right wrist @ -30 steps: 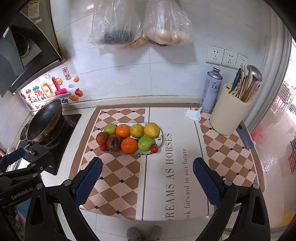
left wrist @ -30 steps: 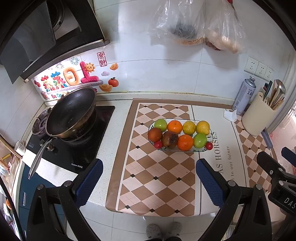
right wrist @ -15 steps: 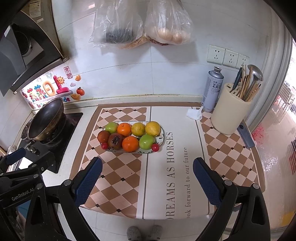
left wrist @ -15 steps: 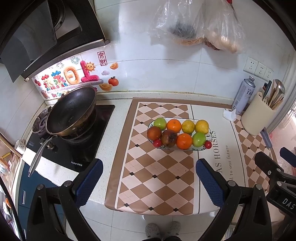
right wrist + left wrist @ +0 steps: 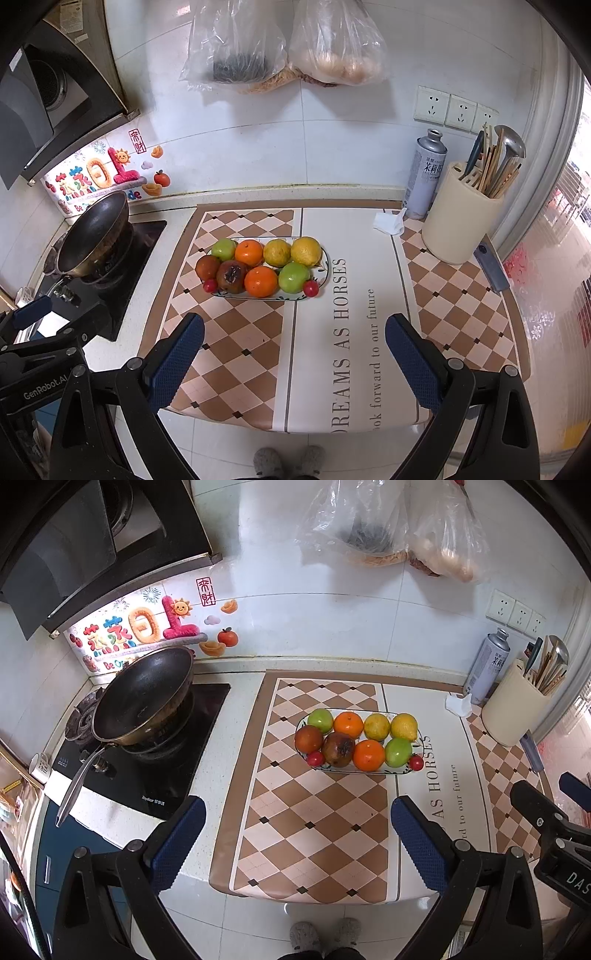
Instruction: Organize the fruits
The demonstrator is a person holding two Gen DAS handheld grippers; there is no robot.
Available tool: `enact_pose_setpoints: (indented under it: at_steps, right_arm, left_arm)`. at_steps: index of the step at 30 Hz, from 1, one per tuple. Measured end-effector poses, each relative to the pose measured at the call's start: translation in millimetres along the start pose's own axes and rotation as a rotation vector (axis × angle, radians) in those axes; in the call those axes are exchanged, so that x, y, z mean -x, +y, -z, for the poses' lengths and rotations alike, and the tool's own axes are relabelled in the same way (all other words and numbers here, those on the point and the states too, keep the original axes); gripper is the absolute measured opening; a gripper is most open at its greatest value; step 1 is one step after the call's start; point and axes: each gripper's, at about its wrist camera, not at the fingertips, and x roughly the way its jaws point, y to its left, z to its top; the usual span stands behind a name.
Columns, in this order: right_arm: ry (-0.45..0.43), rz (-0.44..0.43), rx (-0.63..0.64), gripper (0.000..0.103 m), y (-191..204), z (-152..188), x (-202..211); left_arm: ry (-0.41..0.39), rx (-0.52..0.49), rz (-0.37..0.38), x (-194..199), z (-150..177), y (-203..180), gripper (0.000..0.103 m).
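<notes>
An oval plate (image 5: pixel 373 772) (image 5: pixel 325 258) on the checked counter mat holds several fruits in two rows: green apples (image 5: pixel 320 720) (image 5: pixel 294 277), oranges (image 5: pixel 368 755) (image 5: pixel 260 281), yellow lemons (image 5: pixel 404 726) (image 5: pixel 306 251), a dark spotted fruit (image 5: pixel 338 749) (image 5: pixel 231 275) and small red tomatoes (image 5: pixel 416 762) (image 5: pixel 311 288). My left gripper (image 5: pixel 297 834) is open and empty, held high and back from the counter's front edge. My right gripper (image 5: pixel 294 350) is also open and empty, at about the same height beside it.
A black wok (image 5: pixel 144 701) sits on the stove at the left. A spray can (image 5: pixel 424 173), a cream utensil holder (image 5: pixel 460 218) and a crumpled tissue (image 5: pixel 389 223) stand at the back right. Plastic bags (image 5: pixel 280 44) hang on the wall.
Both grippers have drawn slightly back and up from the counter; the plate sits a little higher and smaller in both views. The fruits have not moved.
</notes>
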Motion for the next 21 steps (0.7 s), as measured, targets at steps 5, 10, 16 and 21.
enact_pose_setpoints:
  at_steps: [5, 10, 16, 21]
  right_arm:
    - [0.002, -0.001, 0.002, 0.100, -0.3, 1.8, 0.1]
    - [0.002, -0.002, 0.002, 0.100, -0.2, 1.1, -0.3]
    - [0.002, 0.005, 0.006, 0.100, -0.2, 3.9, -1.3]
    - [0.002, 0.002, 0.002, 0.100, 0.6, 7.7, -0.8]
  left_arm:
    - [0.000, -0.002, 0.000, -1.1, -0.4, 0.4, 0.103]
    - [-0.001, -0.006, -0.002, -0.4, 0.1, 0.5, 0.103]
    - [-0.007, -0.009, -0.002, 0.0, -0.4, 1.1, 0.103]
    - [-0.009, -0.012, 0.002, 1.1, -1.2, 1.7, 0.103]
